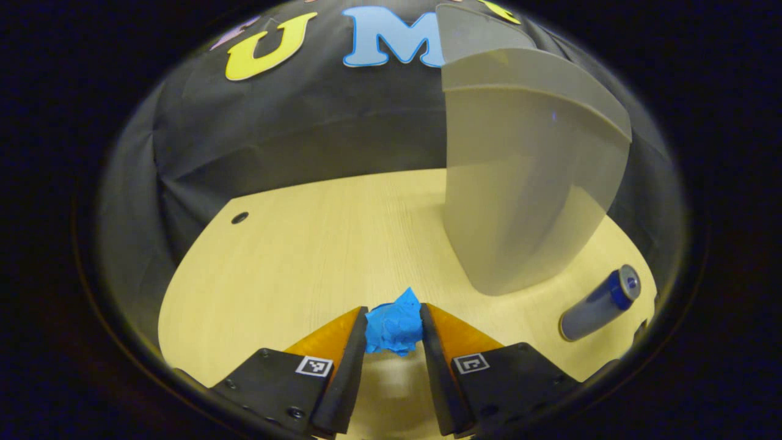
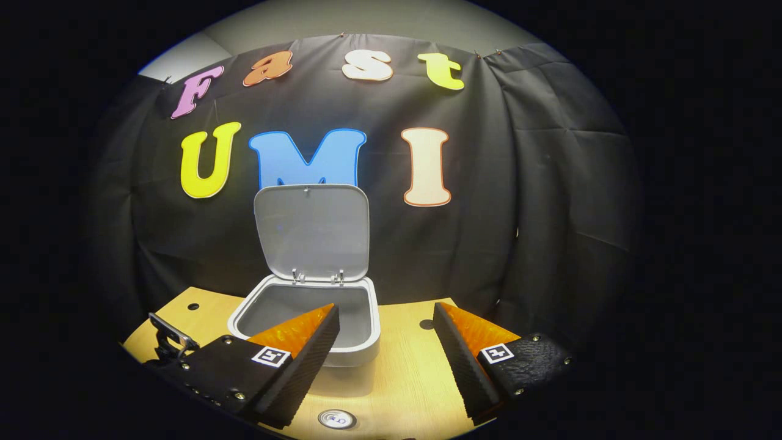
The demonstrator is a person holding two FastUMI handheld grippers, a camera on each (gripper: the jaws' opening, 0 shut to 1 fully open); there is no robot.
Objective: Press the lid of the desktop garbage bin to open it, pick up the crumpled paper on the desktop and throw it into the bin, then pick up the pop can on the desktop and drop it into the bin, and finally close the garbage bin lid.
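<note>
Between the left gripper's fingers sits the crumpled paper, pinched on the table; the bin rises ahead-right, the pop can lying farther right. Beyond the right gripper, spread wide, stands the bin's raised lid.

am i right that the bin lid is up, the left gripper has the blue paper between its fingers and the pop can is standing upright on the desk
Not quite: the pop can is lying on its side on the desk, as the left gripper view shows. The rest holds: the bin lid stands open in the right gripper view, and the left gripper has the blue crumpled paper between its fingers.
</note>
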